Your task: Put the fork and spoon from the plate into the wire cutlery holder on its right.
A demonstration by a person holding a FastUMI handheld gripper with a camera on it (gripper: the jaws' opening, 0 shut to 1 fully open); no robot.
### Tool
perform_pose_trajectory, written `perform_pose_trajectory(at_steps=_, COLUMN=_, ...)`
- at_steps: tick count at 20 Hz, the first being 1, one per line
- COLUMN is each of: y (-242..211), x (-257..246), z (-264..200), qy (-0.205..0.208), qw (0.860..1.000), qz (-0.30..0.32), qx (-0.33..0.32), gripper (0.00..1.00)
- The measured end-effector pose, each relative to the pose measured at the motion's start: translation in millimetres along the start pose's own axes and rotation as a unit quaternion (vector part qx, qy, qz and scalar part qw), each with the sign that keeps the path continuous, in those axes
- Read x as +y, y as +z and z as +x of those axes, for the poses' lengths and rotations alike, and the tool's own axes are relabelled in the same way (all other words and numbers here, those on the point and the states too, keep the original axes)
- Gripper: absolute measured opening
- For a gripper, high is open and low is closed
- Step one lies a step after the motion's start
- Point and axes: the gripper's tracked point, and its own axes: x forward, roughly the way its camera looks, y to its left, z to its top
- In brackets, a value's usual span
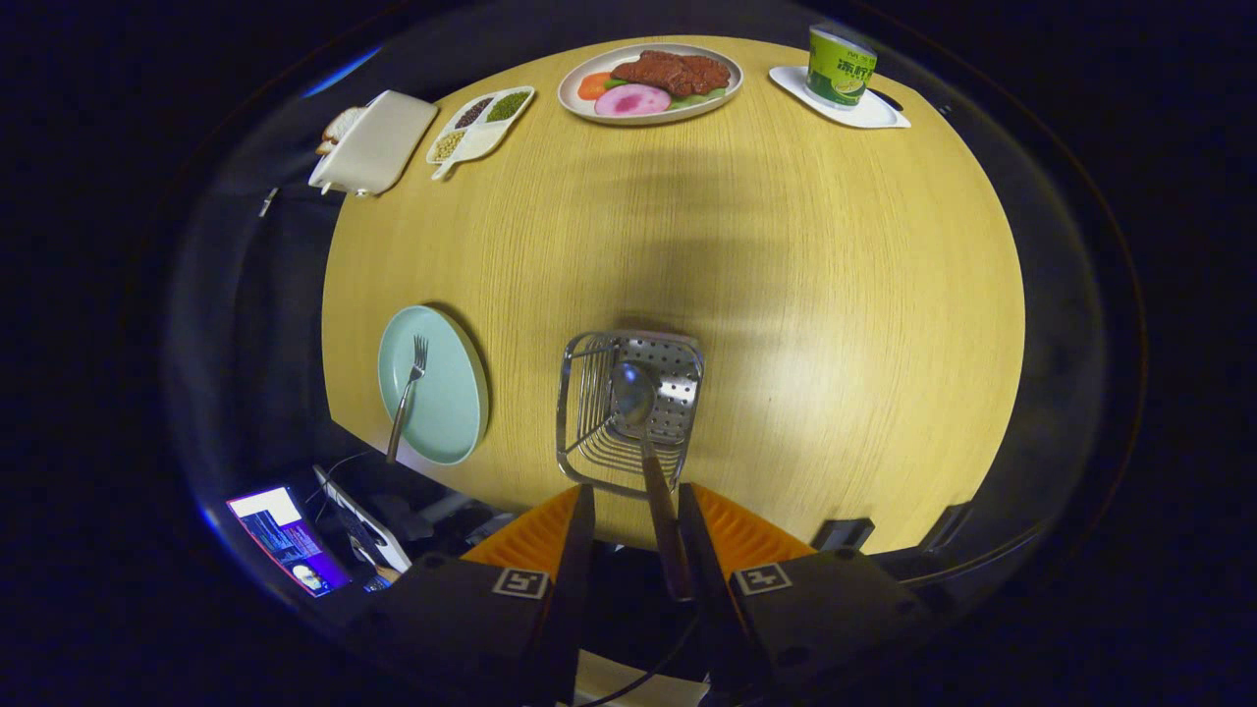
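Note:
The wire cutlery holder (581, 398) stands on the wooden table just ahead of my fingers. A spoon (634, 395) stands in it with its bowl down against the perforated back wall. Its dark handle runs back between my fingers and lies close along the right one. My gripper (636, 503) is open, with a clear gap between the left finger and the handle. Left of the holder lies a pale green plate (452, 417). A fork (407, 398) rests on it, tines pointing away, with its handle sticking out over the plate's near rim.
Across the table are a plate of meat and vegetables (650, 83), a green can (840, 64) on a white coaster, a divided dish of beans (481, 123) and a white container (375, 145). A lit screen (285, 540) sits below the table's near edge.

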Motion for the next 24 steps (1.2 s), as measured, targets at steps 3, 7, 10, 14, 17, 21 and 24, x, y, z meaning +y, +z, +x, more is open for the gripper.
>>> perform_pose_trajectory(at_steps=3, y=22, x=12, z=-23, qy=0.017, qw=0.998, qz=0.001, qx=-0.055, gripper=1.0)
perform_pose_trajectory(at_steps=7, y=42, x=48, z=-56, qy=0.039, qw=0.987, qz=0.006, qx=-0.153, gripper=0.99)
perform_pose_trajectory(at_steps=10, y=41, x=83, z=-71, qy=0.05, qw=0.976, qz=-0.008, qx=-0.212, gripper=0.99)
perform_pose_trajectory(at_steps=14, y=34, x=134, z=-72, qy=0.055, qw=0.958, qz=-0.043, qx=-0.278, gripper=0.99)
perform_pose_trajectory(at_steps=17, y=23, x=176, z=-54, qy=0.071, qw=0.956, qz=-0.038, qx=-0.283, gripper=0.99)
perform_pose_trajectory(at_steps=21, y=7, x=228, z=-6, qy=0.098, qw=0.964, qz=-0.016, qx=-0.245, gripper=0.99)
perform_pose_trajectory(at_steps=24, y=-4, x=254, z=38, qy=0.092, qw=0.972, qz=-0.022, qx=-0.213, gripper=0.99)
